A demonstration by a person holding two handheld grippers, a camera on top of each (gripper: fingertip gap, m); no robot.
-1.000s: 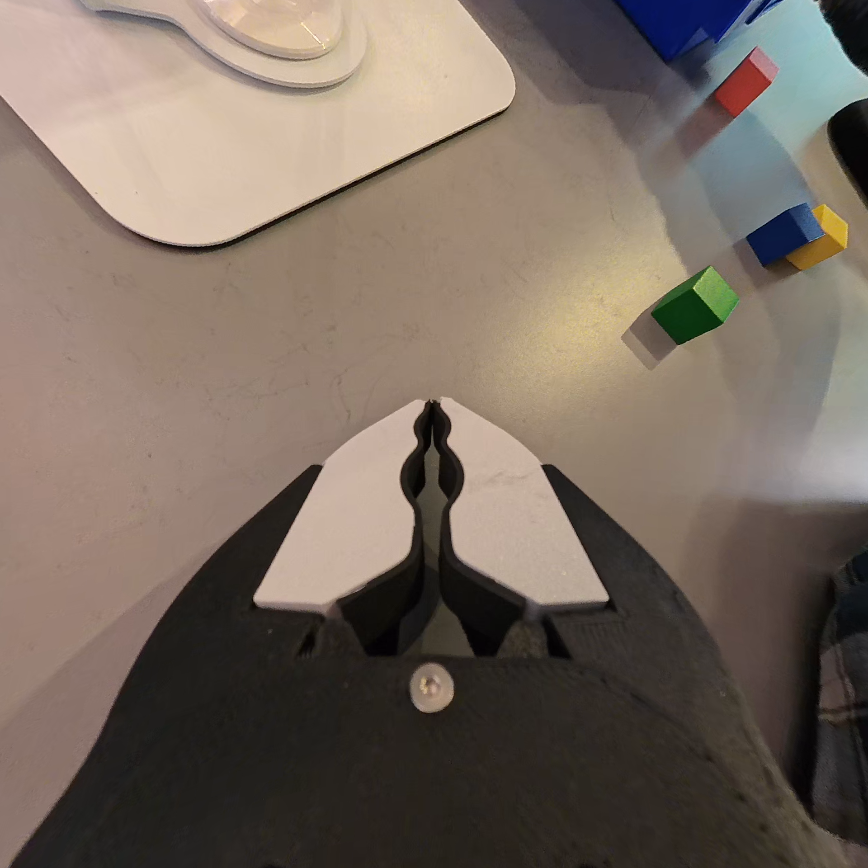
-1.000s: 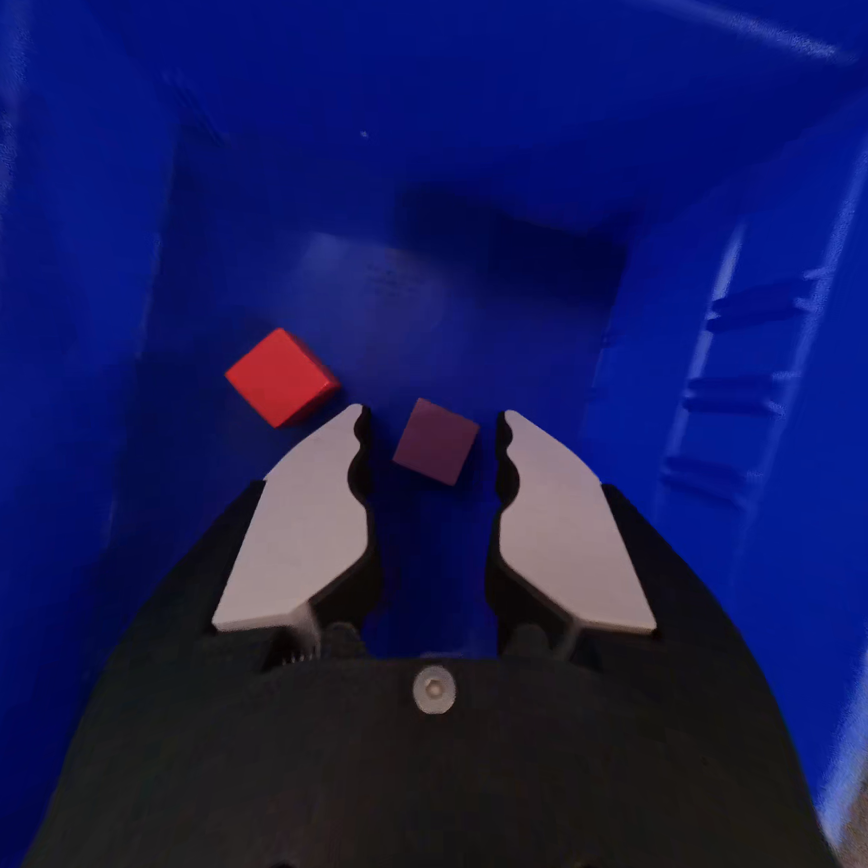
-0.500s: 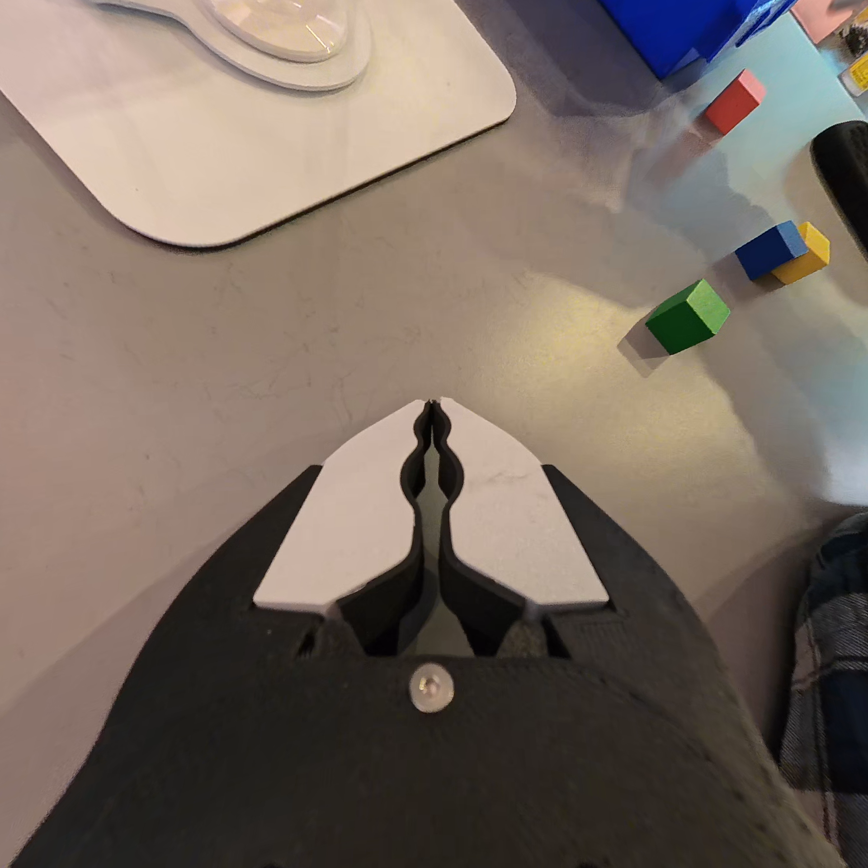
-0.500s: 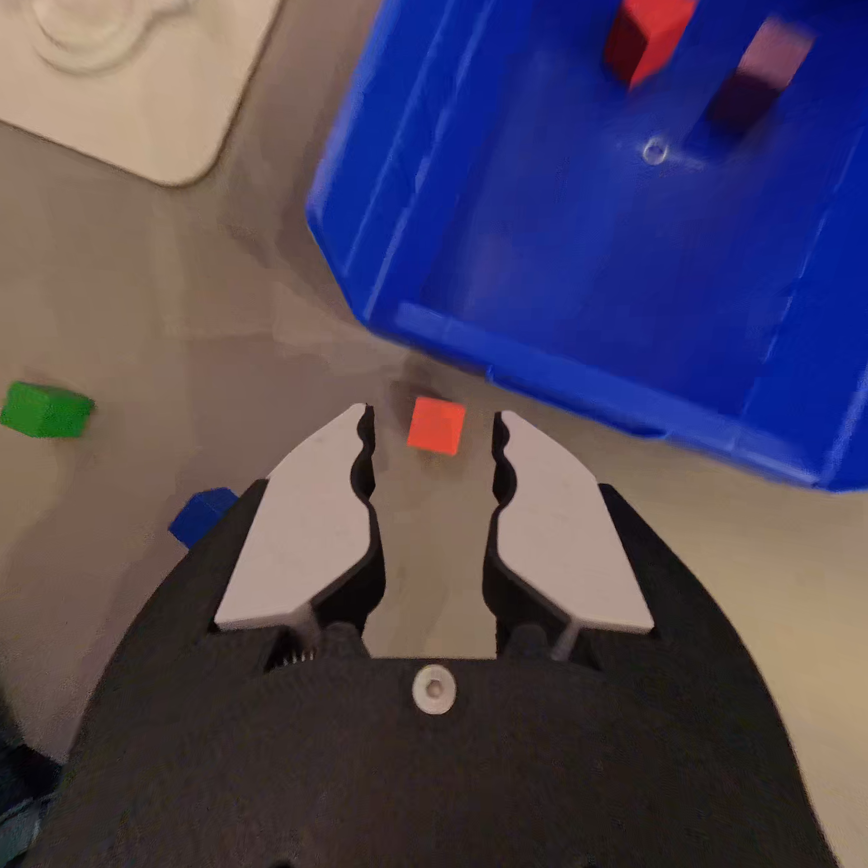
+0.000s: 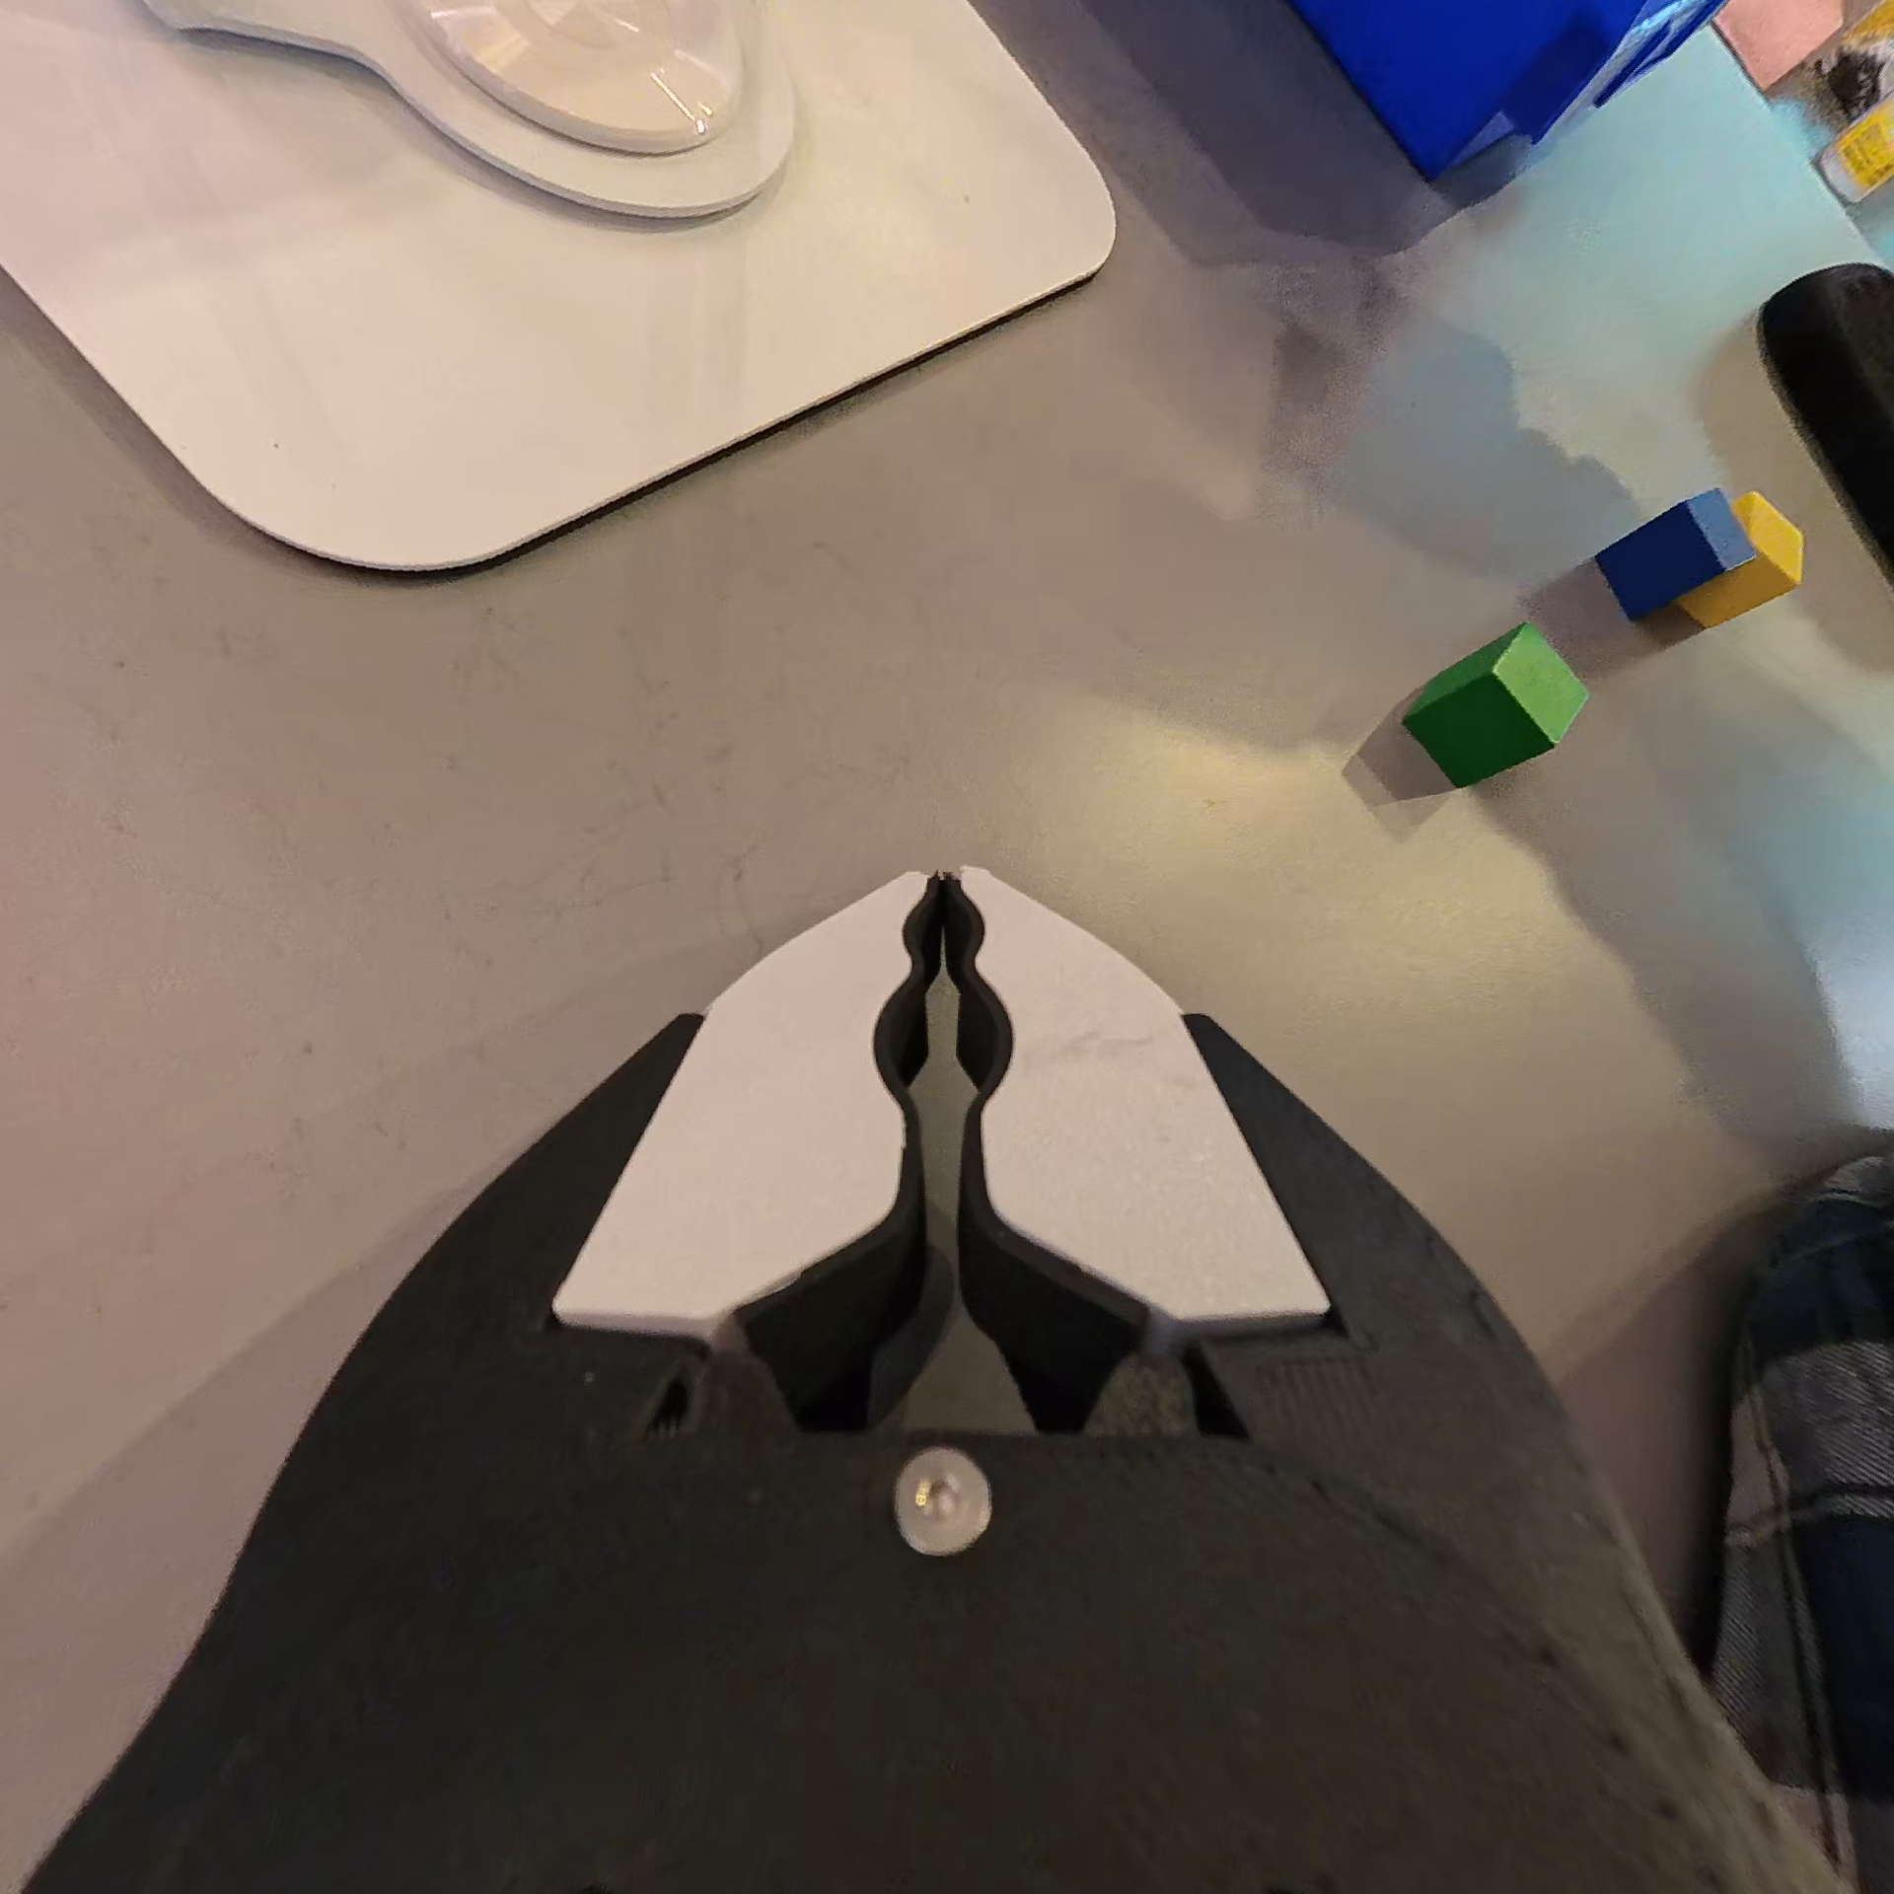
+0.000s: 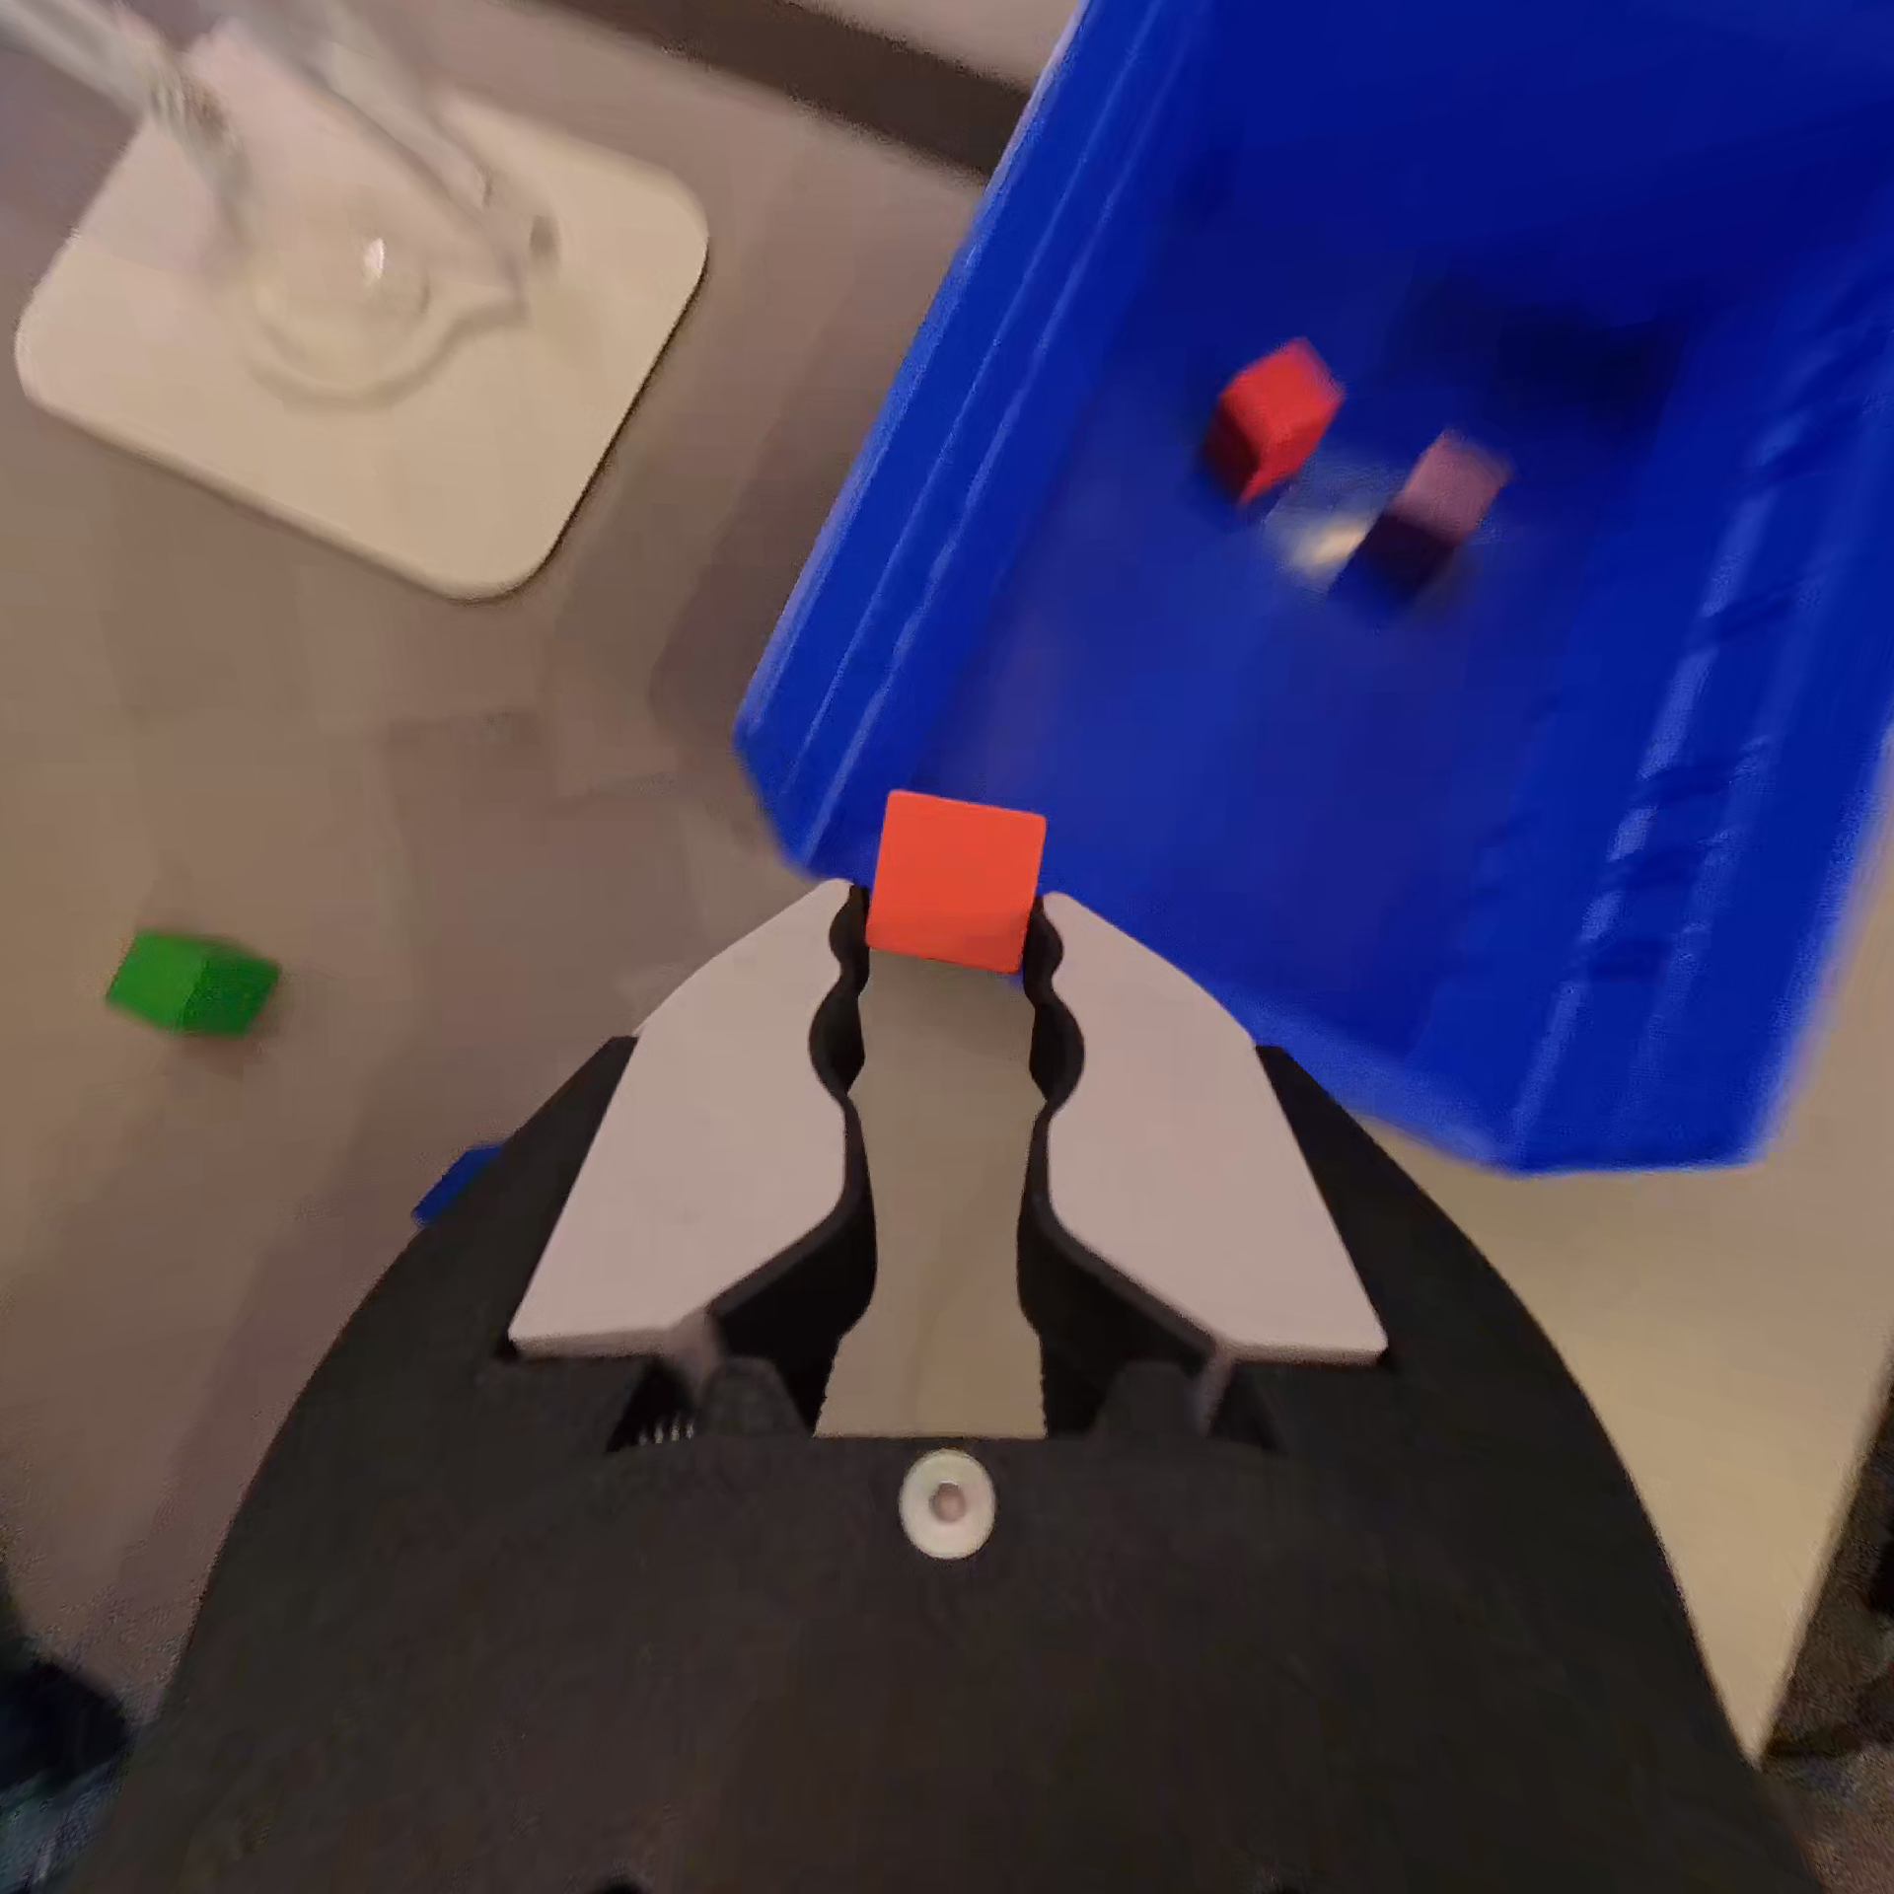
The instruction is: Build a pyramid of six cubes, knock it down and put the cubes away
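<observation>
Here, an orange cube (image 6: pixel 953 881) is clamped square-on between the right gripper's (image 6: pixel 951 928) jaws, just before the blue bin (image 6: pixel 1332 717), where red (image 6: pixel 1276 415) and purple (image 6: pixel 1435 507) cubes lie. The left gripper's (image 5: pixel 945 879) jaws are closed, bare.

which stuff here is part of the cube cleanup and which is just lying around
Part of the job:
- orange cube, gripped by the right gripper
- blue bin, with a red cube and a purple cube inside
- green cube, blue cube and yellow cube on the table
- left gripper, shut, holding nothing

Just lying about:
- white pad with a clear stand
- black object at the edge
</observation>
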